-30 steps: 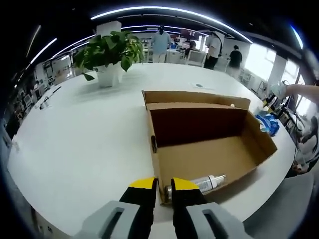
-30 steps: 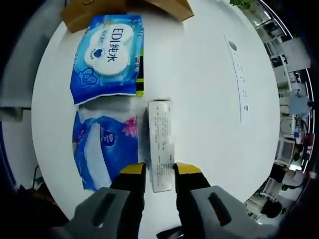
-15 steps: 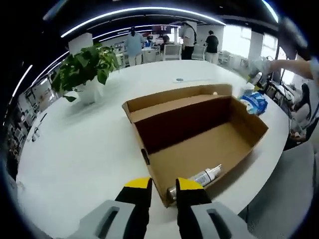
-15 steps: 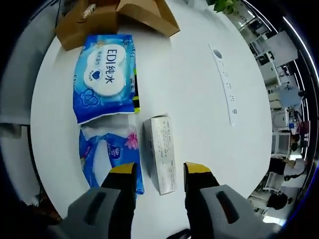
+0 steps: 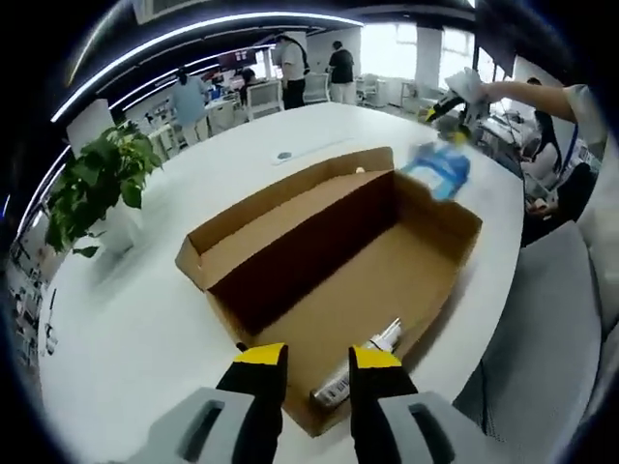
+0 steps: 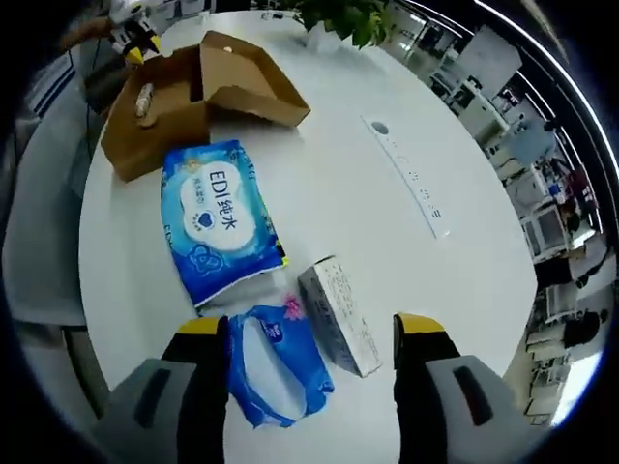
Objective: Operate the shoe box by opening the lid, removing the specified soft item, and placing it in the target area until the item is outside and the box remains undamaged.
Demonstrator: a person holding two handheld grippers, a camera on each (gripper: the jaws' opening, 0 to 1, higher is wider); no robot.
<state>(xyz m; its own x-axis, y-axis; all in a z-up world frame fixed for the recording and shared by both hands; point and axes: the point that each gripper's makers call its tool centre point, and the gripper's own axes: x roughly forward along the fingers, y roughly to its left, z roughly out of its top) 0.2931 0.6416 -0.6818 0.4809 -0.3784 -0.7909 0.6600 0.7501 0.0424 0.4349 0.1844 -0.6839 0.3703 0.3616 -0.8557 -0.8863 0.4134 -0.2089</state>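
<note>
The open cardboard shoe box lies on the white table, with a small bottle inside at its near end. My left gripper hovers open over the box's near corner, jaws a little apart. My right gripper is wide open above a small white carton and a soft blue tissue pack. A larger blue wipes pack lies beyond them, with the shoe box farther off. The wipes pack also shows past the box's far end.
A potted plant stands at the table's left. A long white strip lies on the table. A grey chair sits by the table's edge. A person's arm reaches in; several people stand far behind.
My right gripper has opened wide, released the white carton and pulled back. My left gripper's jaws have parted slightly and its view has risen over the box.
</note>
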